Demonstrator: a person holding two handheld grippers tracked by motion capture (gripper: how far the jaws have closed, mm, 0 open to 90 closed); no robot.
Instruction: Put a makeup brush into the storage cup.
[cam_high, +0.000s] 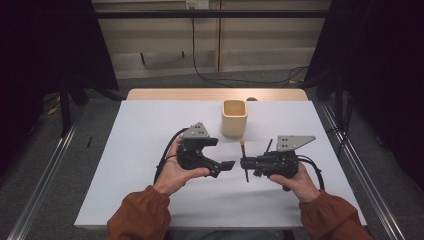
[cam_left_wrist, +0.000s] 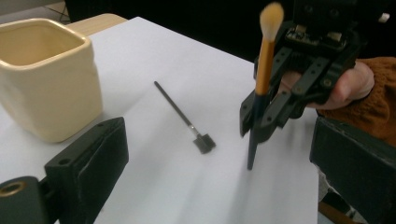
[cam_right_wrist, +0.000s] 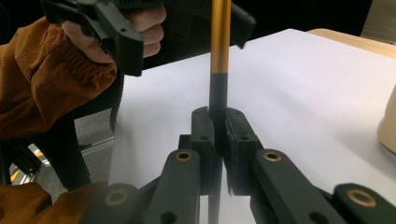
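A: Right tongs (cam_high: 243, 163) clenched on the makeup brush (cam_left_wrist: 262, 74) — handle upright, bristles up, above the table (cam_high: 150, 130).
B: Cup (cam_high: 234, 117) sits beyond, nearer them; left tongs (cam_high: 227, 165) released, empty.

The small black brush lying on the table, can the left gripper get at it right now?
Probably yes: the left gripper is open and empty, and the small black brush lies alone on bare table ahead of it.

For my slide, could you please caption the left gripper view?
Right gripper holds a makeup brush upright beside a cream cup.
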